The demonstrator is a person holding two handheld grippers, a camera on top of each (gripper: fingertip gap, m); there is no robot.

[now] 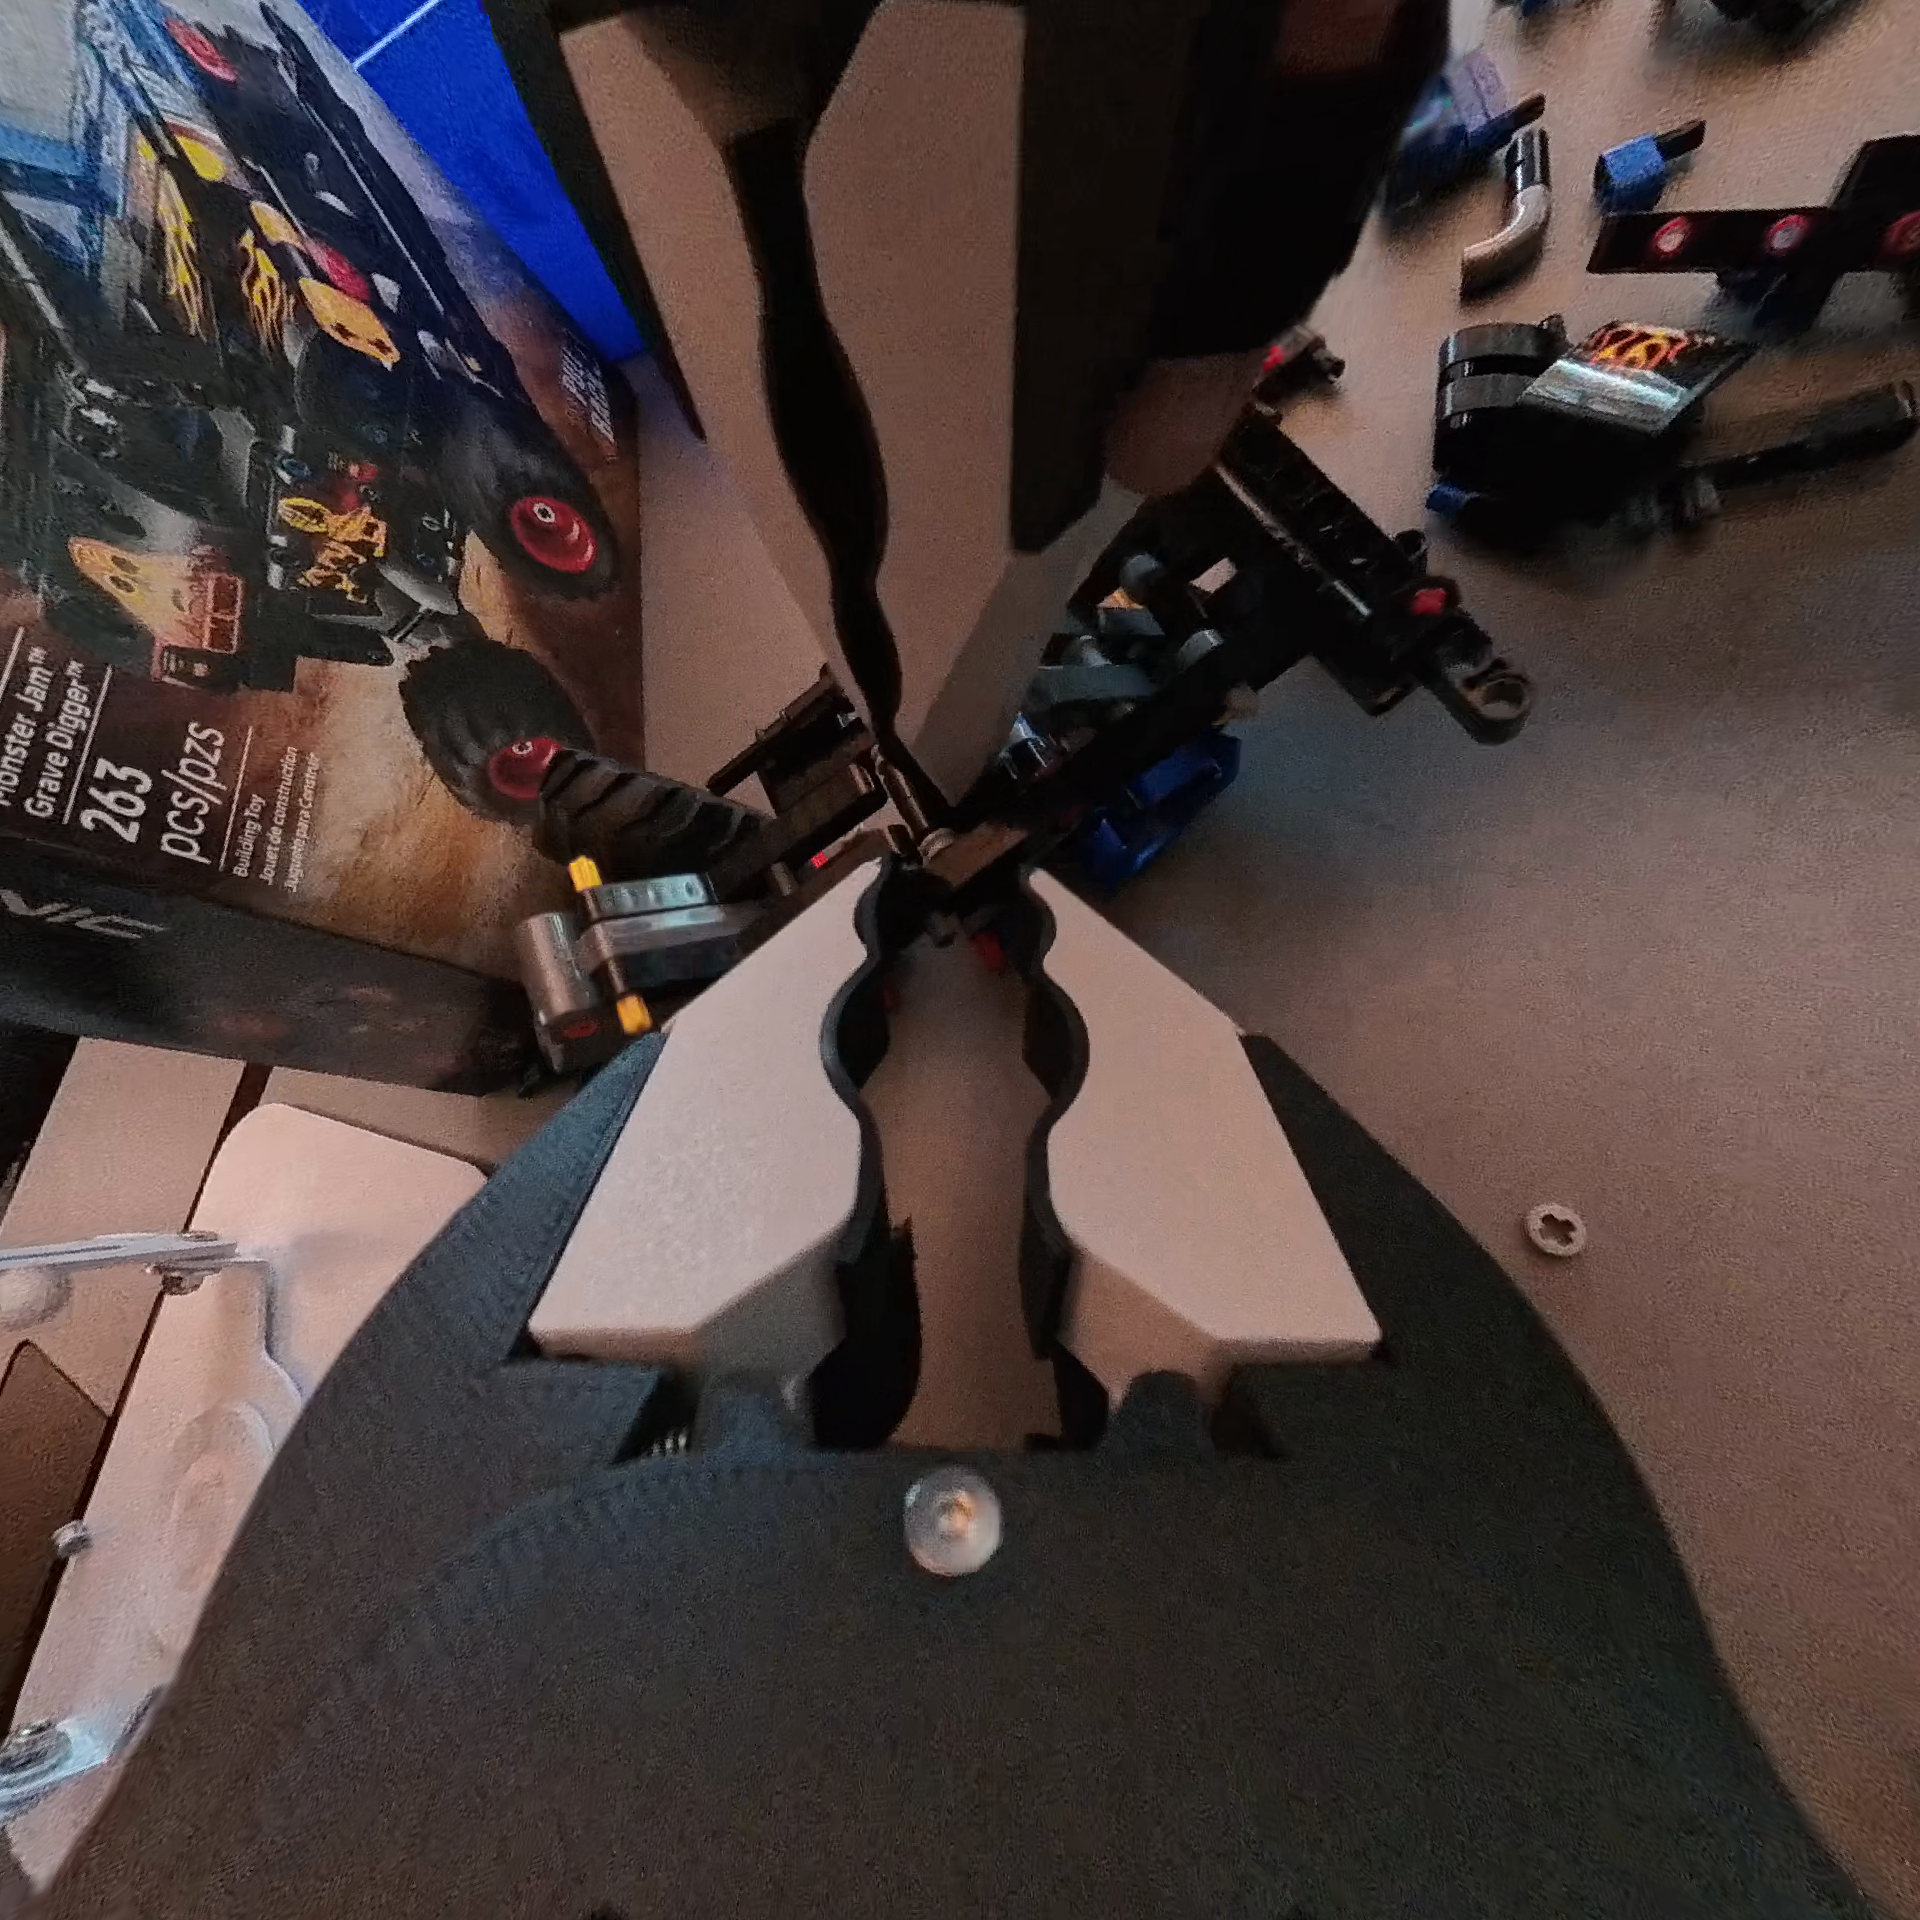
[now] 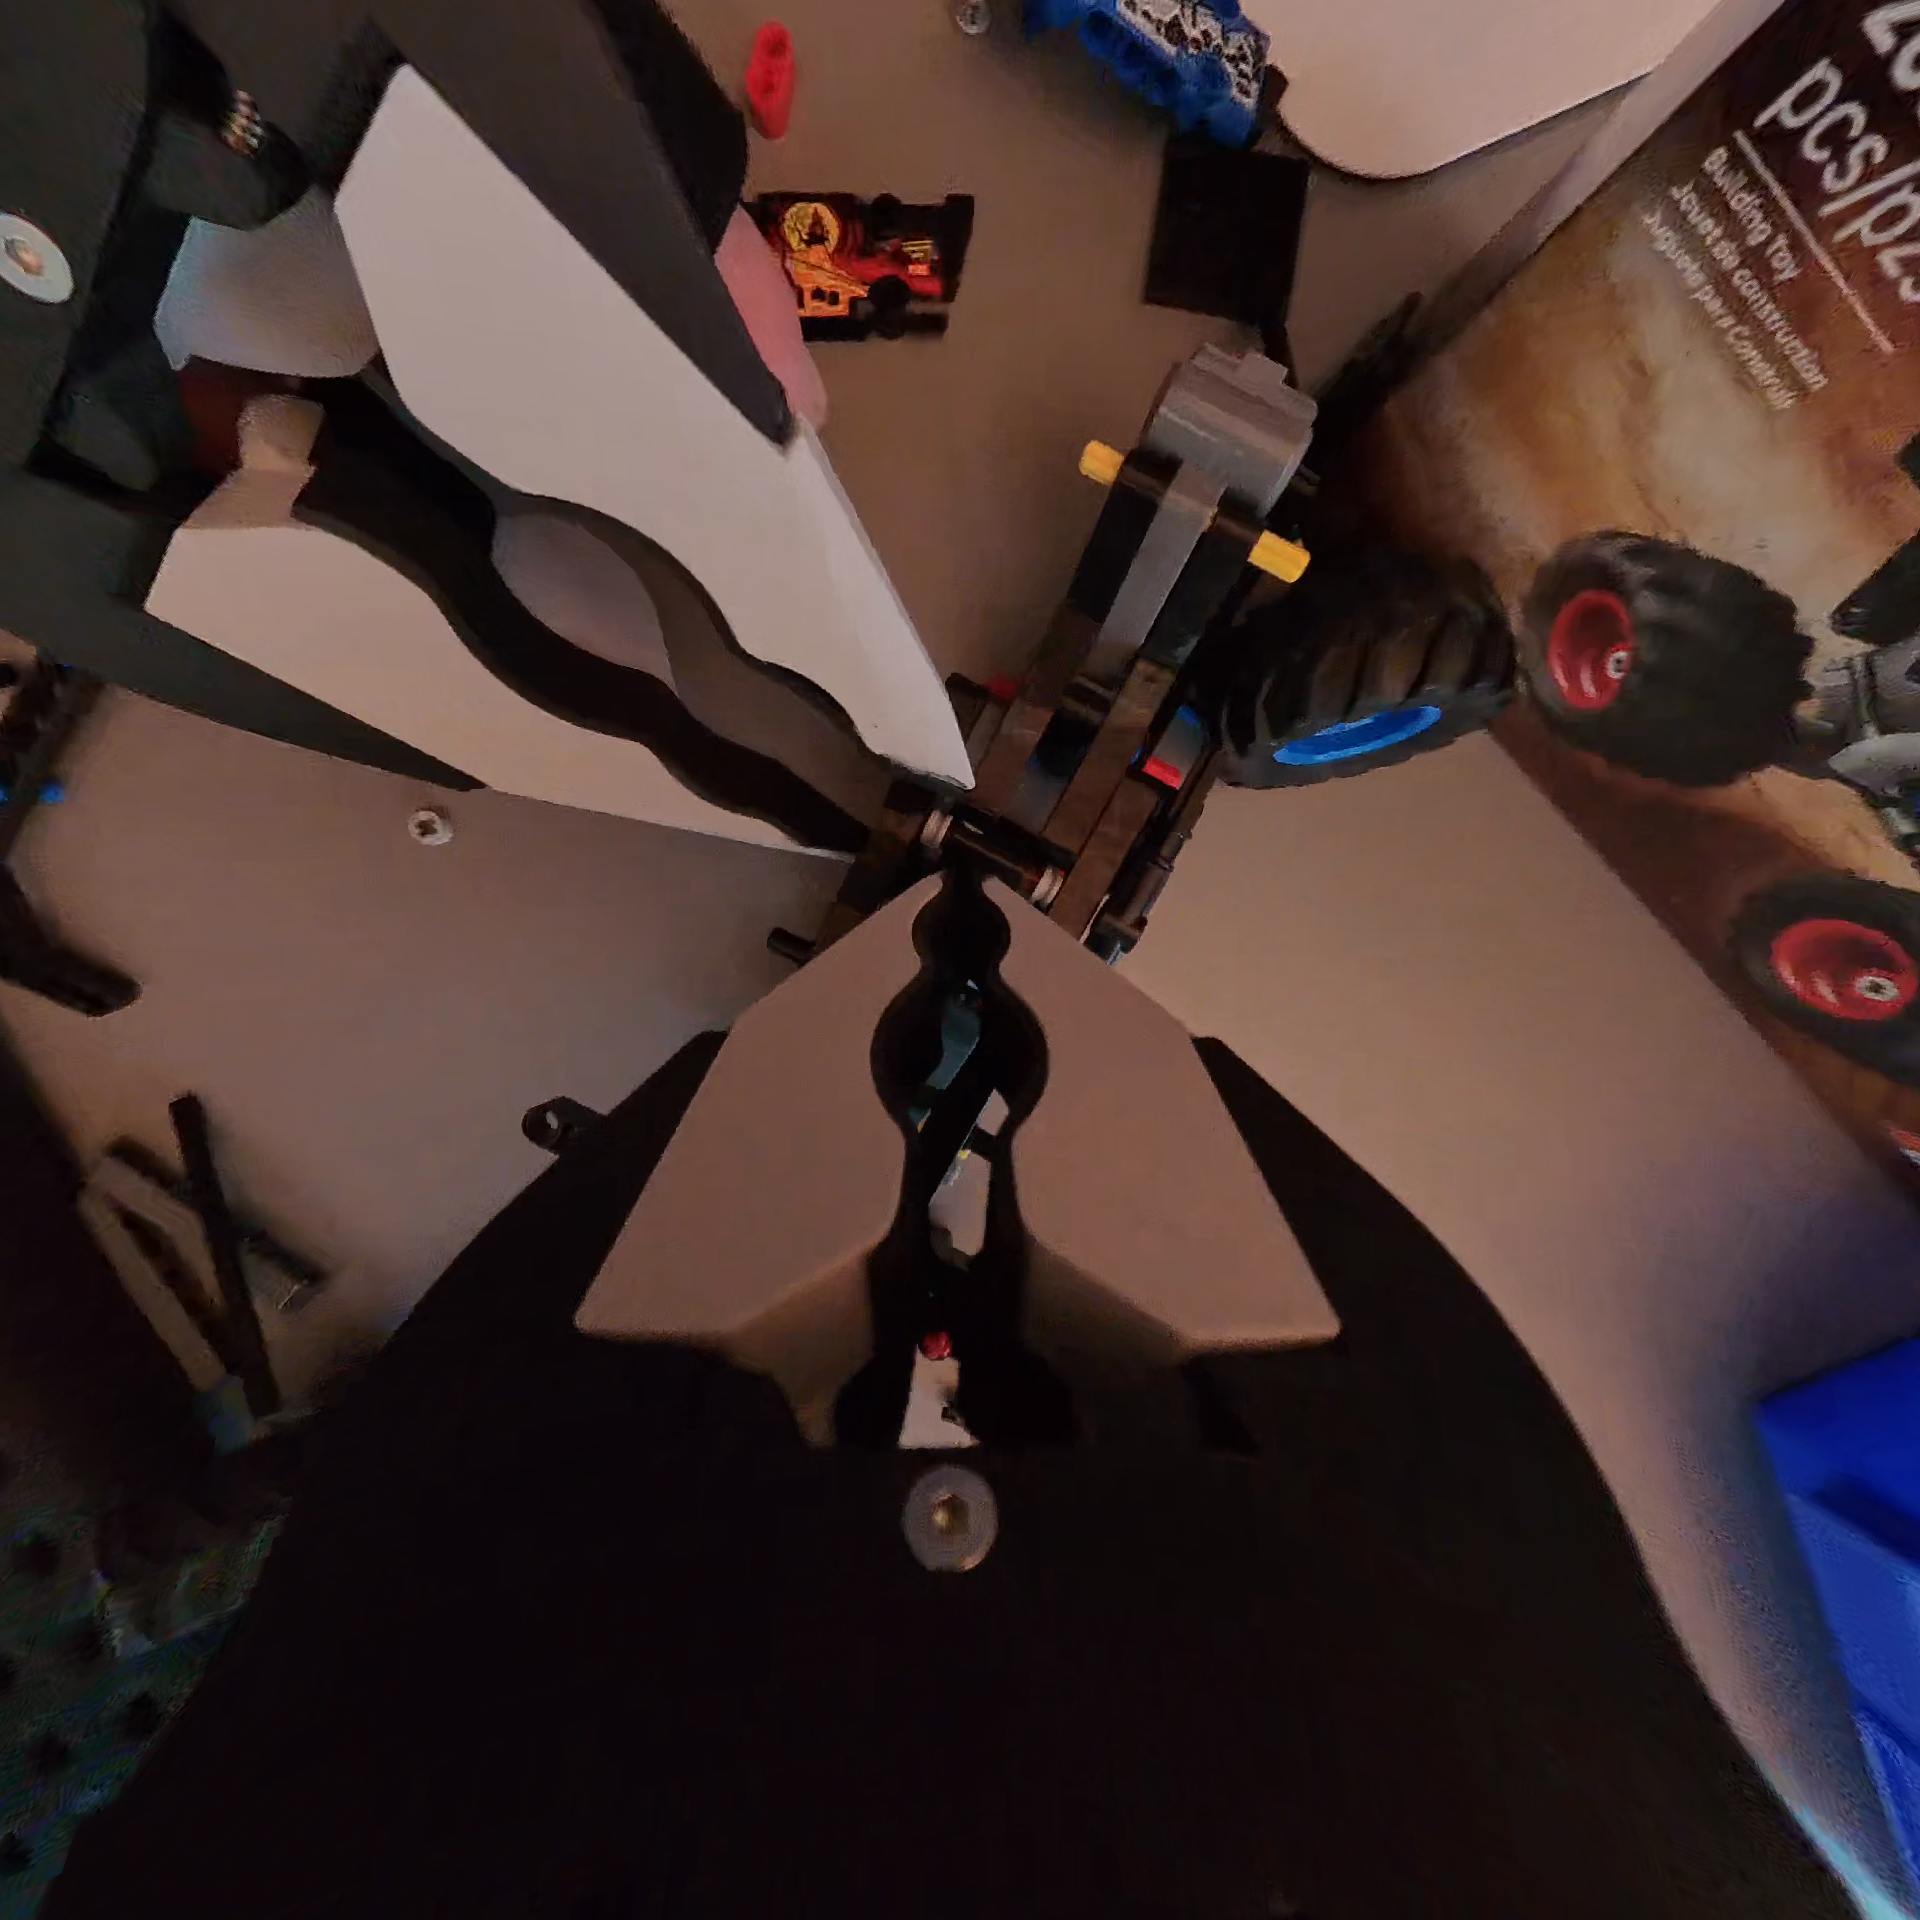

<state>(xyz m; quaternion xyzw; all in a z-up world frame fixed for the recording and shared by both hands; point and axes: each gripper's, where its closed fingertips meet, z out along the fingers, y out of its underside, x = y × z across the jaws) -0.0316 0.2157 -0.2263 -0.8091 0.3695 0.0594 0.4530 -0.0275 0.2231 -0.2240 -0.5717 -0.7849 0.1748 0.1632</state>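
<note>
A half-built toy chassis [image 1: 1299, 582] of black, grey and blue bricks sits on the brown table between my two grippers. It carries one black tyre [image 1: 644, 810] and a grey block with yellow pins [image 1: 623, 935]. My left gripper [image 1: 951, 883] is shut on a black part at the chassis middle. My right gripper [image 1: 899, 779] comes in from the opposite side, tip to tip with it. In the right wrist view, the right gripper [image 2: 961, 883] is shut on a thin black axle of the chassis [image 2: 1122, 665], with the left gripper [image 2: 925, 805] at upper left.
The toy's printed box [image 1: 260, 520] lies close beside the chassis, and also shows in the right wrist view [image 2: 1662, 416]. Loose parts lie around: a flame-printed black piece [image 1: 1621, 384], a black beam with red pins [image 1: 1766, 234], a small grey bush [image 1: 1555, 1231], a red piece [image 2: 769, 78]. A blue bin [image 2: 1860, 1507] stands nearby. Left and right tips are no more than a few centimetres apart. My left gripper's tips are some 10 cm from the small grey bush [image 1: 1555, 1231]. It turns up in the right wrist view [image 2: 428, 827] as well.
</note>
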